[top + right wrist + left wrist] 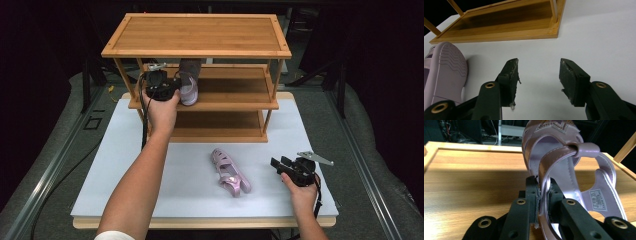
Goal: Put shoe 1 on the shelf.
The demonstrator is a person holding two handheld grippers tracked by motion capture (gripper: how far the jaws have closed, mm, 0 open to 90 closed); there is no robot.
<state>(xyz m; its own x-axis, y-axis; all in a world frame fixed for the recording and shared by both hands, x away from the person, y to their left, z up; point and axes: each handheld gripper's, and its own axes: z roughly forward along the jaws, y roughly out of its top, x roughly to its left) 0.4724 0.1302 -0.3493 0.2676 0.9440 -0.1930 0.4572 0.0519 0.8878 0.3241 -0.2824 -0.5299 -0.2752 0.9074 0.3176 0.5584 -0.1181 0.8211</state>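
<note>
Honestly the left gripper (543,195) only pinched one thin strap of the sandal (564,170) over the middle shelf (230,102), so it could've swung or slipped, while the right gripper (537,80) idled open by the other sandal (230,172).

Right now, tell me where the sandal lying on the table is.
In the high view the loose pink sandal lies on its side on the white table, in front of the wooden rack, just left of the open right gripper.

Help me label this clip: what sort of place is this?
Probably a recording studio or lab bench: dark curtained surroundings, a white table with a bamboo shoe rack, and a pink sandal staged for handling.
</note>
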